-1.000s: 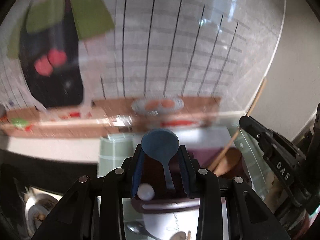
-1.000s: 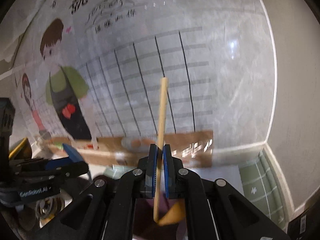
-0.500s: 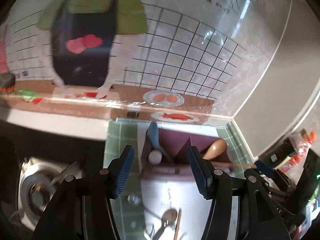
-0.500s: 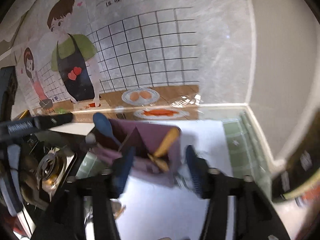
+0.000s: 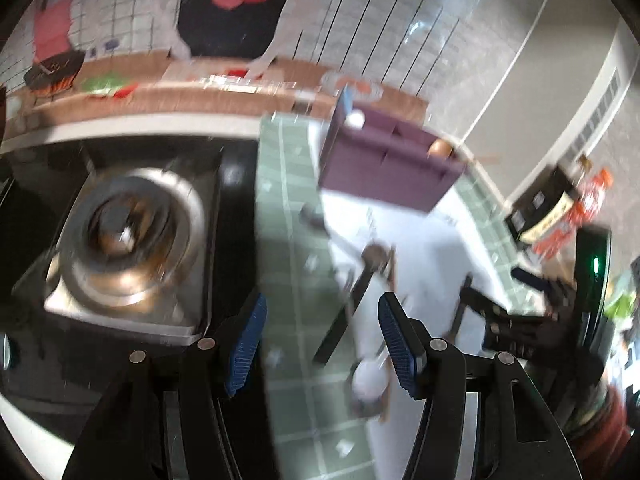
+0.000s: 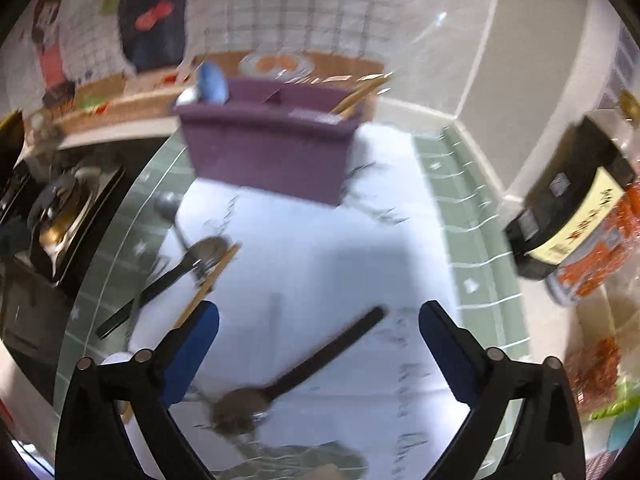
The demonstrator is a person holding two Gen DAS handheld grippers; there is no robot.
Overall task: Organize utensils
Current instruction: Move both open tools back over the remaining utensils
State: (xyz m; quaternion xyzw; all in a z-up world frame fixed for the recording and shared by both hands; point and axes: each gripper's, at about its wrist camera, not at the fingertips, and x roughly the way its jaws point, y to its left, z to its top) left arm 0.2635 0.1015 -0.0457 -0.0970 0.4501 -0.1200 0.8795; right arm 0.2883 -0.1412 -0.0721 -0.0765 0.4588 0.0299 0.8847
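A purple divided utensil box point(image 6: 268, 148) stands at the back of a white mat point(image 6: 320, 260); it also shows in the left wrist view point(image 5: 384, 168). A blue spoon point(image 6: 212, 82) stands in its left part and a wooden utensil point(image 6: 356, 98) in its right part. Loose utensils lie on the mat: a black-handled spoon point(image 6: 312, 364) between the right fingers, another black-handled spoon point(image 6: 168, 276) and a wooden stick point(image 6: 208, 284) to the left. My right gripper point(image 6: 318, 356) is open and empty above them. My left gripper point(image 5: 322, 344) is open and empty over the mat's left edge.
A steel stove burner point(image 5: 124, 240) sits left of the green tiled counter point(image 5: 288, 220). A dark bottle point(image 6: 572, 216) and red packets point(image 6: 596, 272) stand at the right. The illustrated wall panel point(image 6: 280, 12) is behind the box.
Both grippers have pulled back and tilted down from the box, empty and open. The blue spoon and wooden utensil, held a second ago, now stand in the box.
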